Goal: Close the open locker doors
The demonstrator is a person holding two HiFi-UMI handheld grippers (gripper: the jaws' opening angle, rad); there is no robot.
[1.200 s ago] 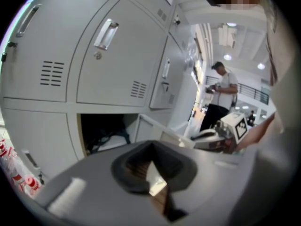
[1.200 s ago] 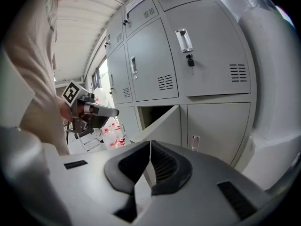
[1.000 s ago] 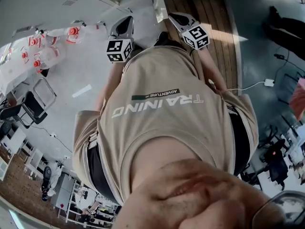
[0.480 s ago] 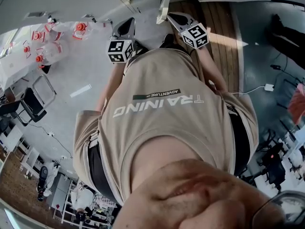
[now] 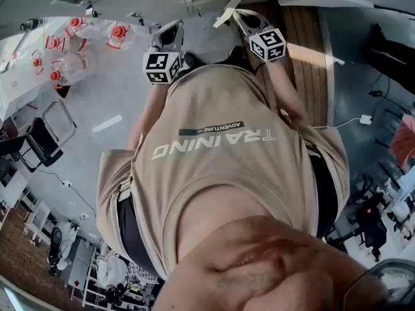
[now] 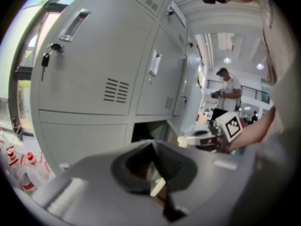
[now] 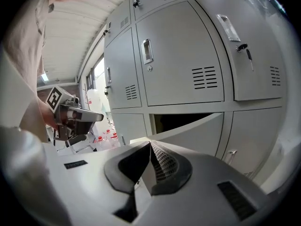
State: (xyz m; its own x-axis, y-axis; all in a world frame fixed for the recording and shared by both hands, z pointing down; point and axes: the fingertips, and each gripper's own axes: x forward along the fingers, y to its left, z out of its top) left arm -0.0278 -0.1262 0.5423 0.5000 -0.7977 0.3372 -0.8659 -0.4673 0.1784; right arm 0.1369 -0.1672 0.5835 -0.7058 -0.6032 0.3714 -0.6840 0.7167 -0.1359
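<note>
A bank of grey lockers (image 7: 183, 65) stands in front of me. One lower-row door (image 7: 195, 133) hangs ajar, its top tilted out from a dark opening (image 7: 178, 121); the same opening (image 6: 146, 131) shows in the left gripper view. My right gripper (image 7: 150, 146) is shut and empty, just short of that door. My left gripper (image 6: 153, 144) is also shut and holds nothing. In the head view both grippers reach forward past my beige shirt, the left gripper (image 5: 174, 28) and the right gripper (image 5: 241, 17), with the door's pale edge (image 5: 227, 11) between them.
Upper locker doors (image 6: 89, 60) are closed, one with a key in its lock (image 6: 45, 60). Large water bottles with red caps (image 5: 71, 63) lie on the floor at the left. A folding chair (image 5: 42, 141) stands further left. A person (image 6: 226, 91) stands in the background.
The head view has shifted: the bottles slid right and the door's edge now looks shorter. Both grippers have moved a little further forward toward the lockers.
</note>
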